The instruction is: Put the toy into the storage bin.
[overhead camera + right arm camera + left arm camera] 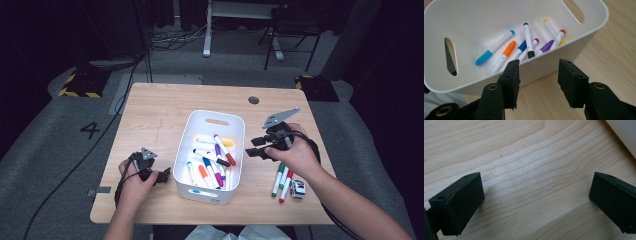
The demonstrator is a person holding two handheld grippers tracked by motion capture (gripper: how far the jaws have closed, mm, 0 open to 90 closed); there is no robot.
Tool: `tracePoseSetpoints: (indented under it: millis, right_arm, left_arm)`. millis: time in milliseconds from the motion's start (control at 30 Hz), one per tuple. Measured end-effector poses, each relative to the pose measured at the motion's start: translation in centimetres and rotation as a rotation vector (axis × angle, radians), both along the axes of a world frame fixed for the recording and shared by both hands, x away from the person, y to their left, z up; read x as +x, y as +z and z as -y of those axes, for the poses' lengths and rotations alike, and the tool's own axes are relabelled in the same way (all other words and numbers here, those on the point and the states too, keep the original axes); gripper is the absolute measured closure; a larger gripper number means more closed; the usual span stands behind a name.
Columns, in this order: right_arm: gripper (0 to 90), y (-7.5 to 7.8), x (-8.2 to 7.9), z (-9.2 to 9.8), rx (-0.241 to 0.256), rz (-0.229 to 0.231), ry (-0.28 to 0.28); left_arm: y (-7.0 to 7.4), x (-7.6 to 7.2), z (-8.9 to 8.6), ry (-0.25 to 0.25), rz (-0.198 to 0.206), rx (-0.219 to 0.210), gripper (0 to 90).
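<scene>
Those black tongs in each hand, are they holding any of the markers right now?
No. The left tongs stand open over bare table, and the right tongs stand open beside the white bin; nothing sits between either pair.

The left gripper [536, 202] is held low over the wooden tabletop [529, 170], its two black jaws spread wide apart with nothing between them. One jaw rises at 8 o'clock, the other at 4 o'clock. Bare light wood grain lies between and beyond both jaws. At 1 o'clock, a slanting white edge of the bin [624, 132] crosses the upper corner, well apart from the jaws.
</scene>
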State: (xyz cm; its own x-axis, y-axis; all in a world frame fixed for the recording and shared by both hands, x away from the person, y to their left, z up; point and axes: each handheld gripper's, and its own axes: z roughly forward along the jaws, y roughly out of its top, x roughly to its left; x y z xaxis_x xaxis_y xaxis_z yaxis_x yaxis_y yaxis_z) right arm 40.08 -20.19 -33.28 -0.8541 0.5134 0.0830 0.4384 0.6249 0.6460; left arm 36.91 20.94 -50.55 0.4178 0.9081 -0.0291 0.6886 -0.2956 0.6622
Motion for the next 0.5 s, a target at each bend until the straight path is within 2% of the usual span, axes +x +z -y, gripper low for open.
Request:
tracePoseSetpoints:
  millis: [33, 200, 400, 433, 500]
  right_arm:
    - [52.5, -0.1, -0.1, 1.0, 0.002, 0.003, -0.010]
    - [52.5, -1.2, -0.2, 3.1, -0.018, -0.017, -0.052]
    - [52.4, -2.4, -0.5, 4.3, -0.036, -0.043, -0.087]
    - [52.2, -3.2, -0.6, 4.8, -0.040, -0.050, -0.091]
    - [52.1, -3.8, -0.7, 5.1, -0.041, -0.062, -0.100]
  left_arm:
    - [0.0, 0.0, 0.0, 0.001, 0.001, 0.002, 0.1]
    - [0.0, 0.1, 0.1, 0.005, -0.001, -0.001, 0.1]
    - [0.0, 0.2, 0.1, -0.002, 0.001, 0.005, 0.1]
    - [0.0, 0.2, 0.1, -0.002, 0.001, 0.005, 0.1]
    - [0.0, 0.2, 0.2, -0.002, 0.000, 0.004, 0.1]
